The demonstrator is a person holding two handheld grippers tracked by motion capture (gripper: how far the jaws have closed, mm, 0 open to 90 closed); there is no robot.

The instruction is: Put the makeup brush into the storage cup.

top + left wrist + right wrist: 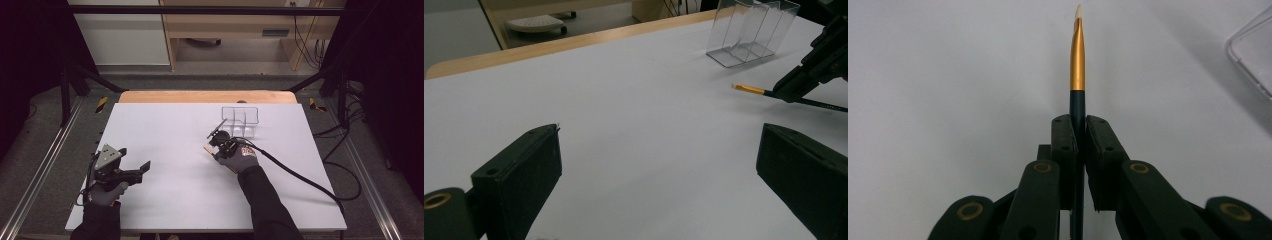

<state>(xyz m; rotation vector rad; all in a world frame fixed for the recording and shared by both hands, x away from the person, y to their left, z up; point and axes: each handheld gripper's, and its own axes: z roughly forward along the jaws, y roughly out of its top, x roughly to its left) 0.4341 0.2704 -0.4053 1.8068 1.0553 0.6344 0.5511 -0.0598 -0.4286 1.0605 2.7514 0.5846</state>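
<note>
brush: thin paintbrush [1077, 65], dark handle, gold ferrule, pale tip; lies low over the white sheet, tip pointing away from the right tool's camera
brush location: mid-right of the tabletop, just in front of the clear organizer; from the left gripper view its gold end [749, 89] sticks out past the far tool's black jaws
right tool: right tool [218, 137] is clamped on the brush handle, jaws pressed together either side of it, just behind the ferrule
right hand: gloved right hand [239, 158] behind the tool, dark sleeve running to the bottom edge, black cable trailing off toward the right side of the tabletop
organizer: clear plastic organizer [241, 120] with upright dividers, standing on the sheet near the far edge, just beyond the right tool; in the left gripper view [751, 31] it looks empty
left tool: left tool [134, 174] is near the front-left corner, jaws wide apart, nothing between them, well apart from the brush; grey three-cornered plate on top
left hand: gloved left hand [106, 192] holding it at the front-left edge
tabletop: tabletop [165, 150] covered by a white sheet, wooden edge showing at the far side
beyond: grey floor, black frame bars, pale wood furniture at the back
</note>
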